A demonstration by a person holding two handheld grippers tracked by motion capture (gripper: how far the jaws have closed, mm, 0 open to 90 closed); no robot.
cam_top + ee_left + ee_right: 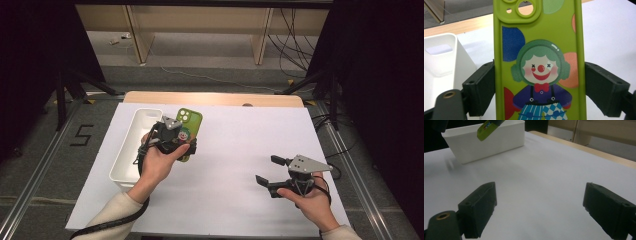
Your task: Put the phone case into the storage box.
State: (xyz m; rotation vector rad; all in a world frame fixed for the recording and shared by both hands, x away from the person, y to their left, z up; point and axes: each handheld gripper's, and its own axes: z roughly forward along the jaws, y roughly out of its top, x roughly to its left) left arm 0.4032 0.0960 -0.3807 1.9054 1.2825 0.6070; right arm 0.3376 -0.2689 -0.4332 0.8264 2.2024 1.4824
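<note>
Pinching a green phone case [537, 62] by its sides with left tool [176, 142], beside white bin [131, 150]; right tool [268, 171] spread above surface [235, 150].

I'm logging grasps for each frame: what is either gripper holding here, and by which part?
The left gripper holds the green phone case by its two long side edges, around mid-length. The right gripper holds nothing; its jaws stand apart over the table.

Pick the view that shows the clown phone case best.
The left gripper view: the green phone case is close up between the jaws, clown print clear. The high view shows it small, partly behind the left gripper. The right gripper view catches one tilted end.
</note>
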